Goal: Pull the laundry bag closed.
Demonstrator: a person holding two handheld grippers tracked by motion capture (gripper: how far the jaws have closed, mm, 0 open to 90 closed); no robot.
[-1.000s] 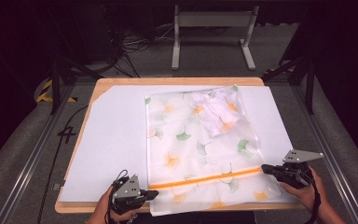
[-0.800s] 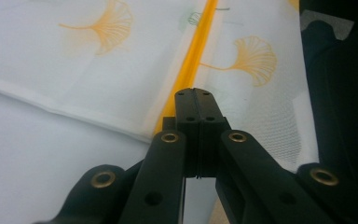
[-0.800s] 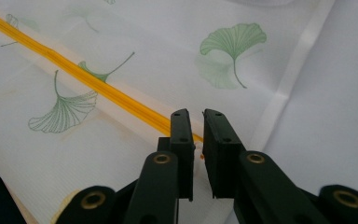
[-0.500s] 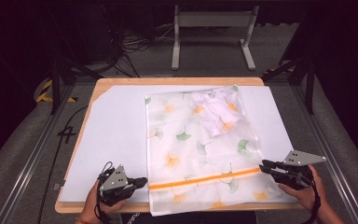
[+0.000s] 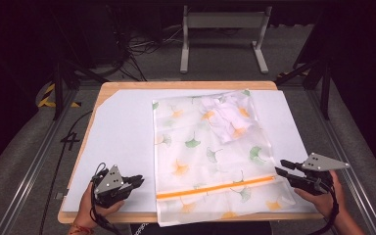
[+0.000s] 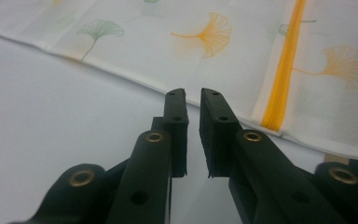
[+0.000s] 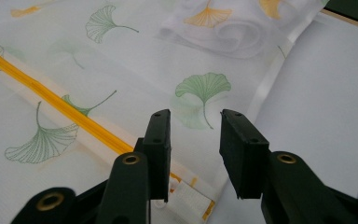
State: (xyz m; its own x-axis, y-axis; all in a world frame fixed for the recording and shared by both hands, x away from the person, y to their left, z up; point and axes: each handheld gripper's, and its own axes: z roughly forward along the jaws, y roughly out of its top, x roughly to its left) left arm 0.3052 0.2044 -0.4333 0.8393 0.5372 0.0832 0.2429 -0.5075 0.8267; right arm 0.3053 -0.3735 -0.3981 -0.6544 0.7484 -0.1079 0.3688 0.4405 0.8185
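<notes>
The mesh laundry bag (image 5: 210, 156), white with a ginkgo-leaf print and an orange zipper (image 5: 215, 187) across its near end, lies flat on the white sheet (image 5: 122, 132) over the worktop (image 5: 176, 84), its near edge reaching the worktop's front edge. It looks light, thin and limp, so it would likely sag and fold when lifted; the firmer places to pinch seem to be the seamed side edges by the zipper ends. A folded white cloth (image 5: 227, 115) shows inside near its far right corner. The left claw (image 6: 193, 100) has just been opening, a narrow gap, empty, just short of the bag's left edge. The right claw (image 7: 195, 122) has also been opening, moderately wide, holding nothing, over the right edge by the zipper end.
</notes>
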